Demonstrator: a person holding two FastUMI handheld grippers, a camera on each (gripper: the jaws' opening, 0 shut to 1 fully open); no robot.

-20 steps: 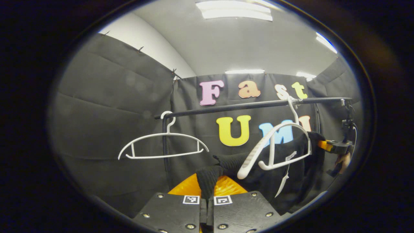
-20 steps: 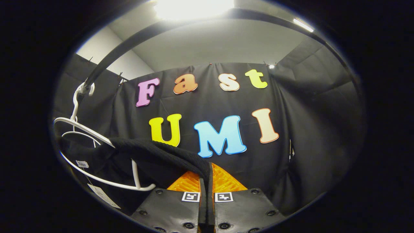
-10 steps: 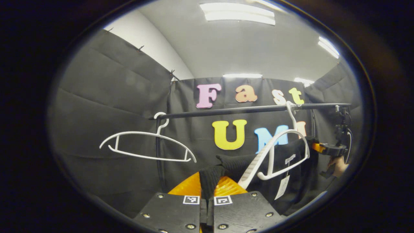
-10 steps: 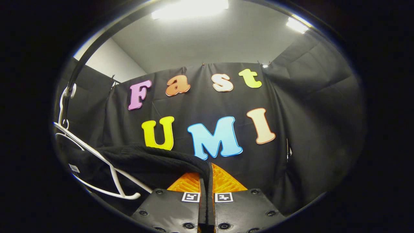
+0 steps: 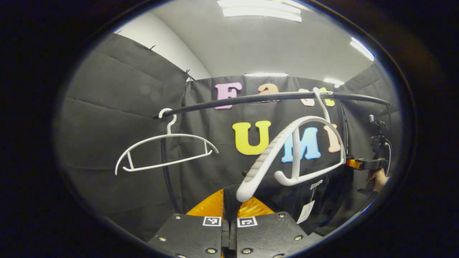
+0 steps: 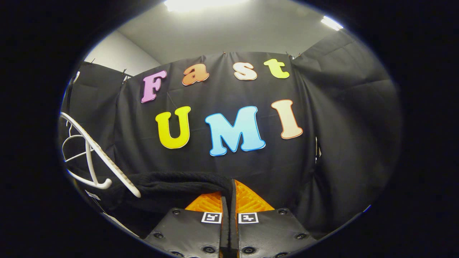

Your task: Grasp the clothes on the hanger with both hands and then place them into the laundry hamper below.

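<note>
Left gripper view: the left gripper (image 5: 229,209) pinches a fold of the black garment (image 5: 287,197), which hangs below the near white hanger (image 5: 287,154) on the rail (image 5: 233,102). A second, bare hanger (image 5: 165,150) hangs further left. In the right gripper view, the right gripper (image 6: 229,200) is pressed together on the garment's (image 6: 179,181) other edge.

black knit garment (image 6: 168,182): its lower part runs out past my right gripper view's bottom edge
white paper tag (image 5: 305,212): print too small to read
my hand (image 5: 376,178): mostly cut off at the rim
</note>
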